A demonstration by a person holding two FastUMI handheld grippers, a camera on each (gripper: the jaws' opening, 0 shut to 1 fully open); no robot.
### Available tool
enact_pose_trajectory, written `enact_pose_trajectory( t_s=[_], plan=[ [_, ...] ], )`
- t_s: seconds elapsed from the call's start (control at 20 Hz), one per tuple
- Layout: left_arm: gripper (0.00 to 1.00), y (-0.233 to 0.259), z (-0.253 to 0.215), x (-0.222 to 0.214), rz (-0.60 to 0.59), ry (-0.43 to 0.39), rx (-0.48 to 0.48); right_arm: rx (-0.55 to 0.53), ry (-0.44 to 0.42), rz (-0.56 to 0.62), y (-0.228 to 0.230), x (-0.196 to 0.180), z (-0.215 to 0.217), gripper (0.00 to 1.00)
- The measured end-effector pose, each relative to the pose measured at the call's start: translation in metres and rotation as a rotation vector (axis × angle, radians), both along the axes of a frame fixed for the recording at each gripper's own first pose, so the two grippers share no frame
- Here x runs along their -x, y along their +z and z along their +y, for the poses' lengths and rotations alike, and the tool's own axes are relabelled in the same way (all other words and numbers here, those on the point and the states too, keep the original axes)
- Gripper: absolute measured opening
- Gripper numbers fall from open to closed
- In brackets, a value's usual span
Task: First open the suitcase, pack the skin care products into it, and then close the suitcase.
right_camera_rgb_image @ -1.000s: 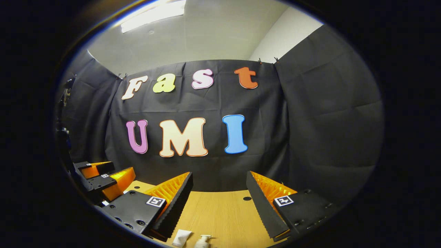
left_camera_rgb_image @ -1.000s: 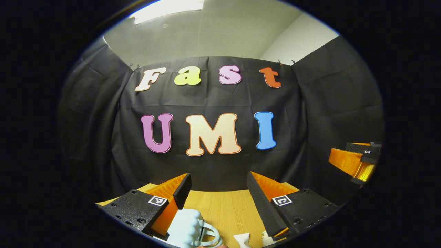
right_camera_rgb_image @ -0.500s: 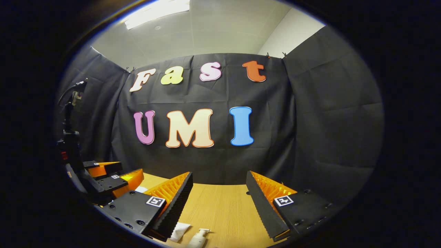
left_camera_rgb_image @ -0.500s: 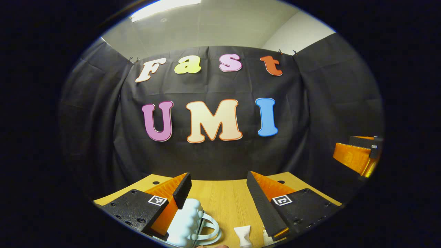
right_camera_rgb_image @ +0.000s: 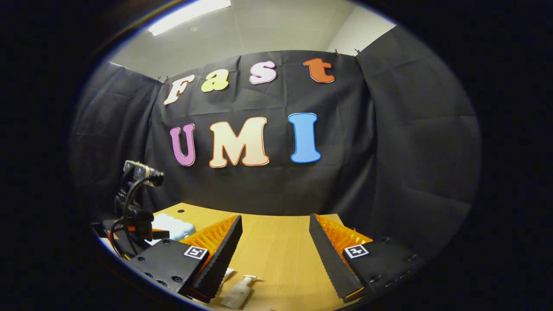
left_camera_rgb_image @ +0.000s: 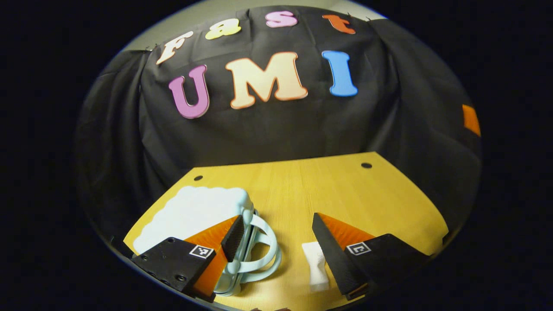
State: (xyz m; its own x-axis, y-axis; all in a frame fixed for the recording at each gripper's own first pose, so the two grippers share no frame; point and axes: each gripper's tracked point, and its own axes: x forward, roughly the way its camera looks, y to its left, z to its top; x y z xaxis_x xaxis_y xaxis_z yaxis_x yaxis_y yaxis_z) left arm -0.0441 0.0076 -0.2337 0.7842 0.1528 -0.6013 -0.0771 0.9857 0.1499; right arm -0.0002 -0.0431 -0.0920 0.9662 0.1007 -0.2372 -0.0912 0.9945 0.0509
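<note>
I have tilted my left gripper (left_camera_rgb_image: 276, 235) down; the closed suitcase (left_camera_rgb_image: 194, 216) now lies at 10 o'clock. Both grippers, the right gripper (right_camera_rgb_image: 275, 242) too, stay wide open, holding nothing.

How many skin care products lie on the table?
2: a white tube beside the left tongs' right finger, and a pump bottle between the right tongs' fingers. Others may be hidden.

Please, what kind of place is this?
Most likely a staged recording booth inside an office room: black cloth is hung as walls around a wooden table, and a plain ceiling with a strip light shows above the cloth.
</note>
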Motion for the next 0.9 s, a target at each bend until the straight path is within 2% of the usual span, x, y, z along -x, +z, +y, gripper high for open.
enact_pose_trajectory(
  t_s=[0.1, 0.4, 0.6, 0.65, 0.7, 0.8, 0.85, 0.9],
  plan=[
    [0.96, -0.024, 0.006, 0.001, 0.066, -0.012, -0.005, -0.020, -0.015, 0.030, -0.009, 0.001, 0.007, 0.99],
    [0.95, -0.076, 0.015, 0.002, 0.239, -0.053, 0.014, 0.009, -0.042, 0.121, -0.036, 0.000, 0.015, 0.99],
    [0.86, -0.103, 0.013, 0.003, 0.334, -0.063, 0.061, 0.034, -0.045, 0.145, -0.044, 0.001, 0.021, 0.99],
    [0.74, -0.106, 0.015, 0.003, 0.345, -0.060, 0.059, 0.039, -0.044, 0.145, -0.045, 0.001, 0.022, 0.99],
    [0.67, -0.106, 0.019, 0.003, 0.348, -0.051, 0.051, 0.044, -0.044, 0.141, -0.045, 0.001, 0.023, 0.99],
    [0.30, -0.103, 0.023, -0.001, 0.325, -0.051, 0.046, 0.050, -0.045, 0.132, -0.042, 0.001, 0.023, 0.99],
    [0.15, -0.102, 0.022, -0.001, 0.335, -0.050, 0.065, 0.051, -0.047, 0.129, -0.043, 0.000, 0.023, 0.99],
    [0.13, -0.103, 0.021, 0.000, 0.349, -0.043, 0.083, 0.050, -0.047, 0.128, -0.043, 0.000, 0.023, 0.99]
  ],
)
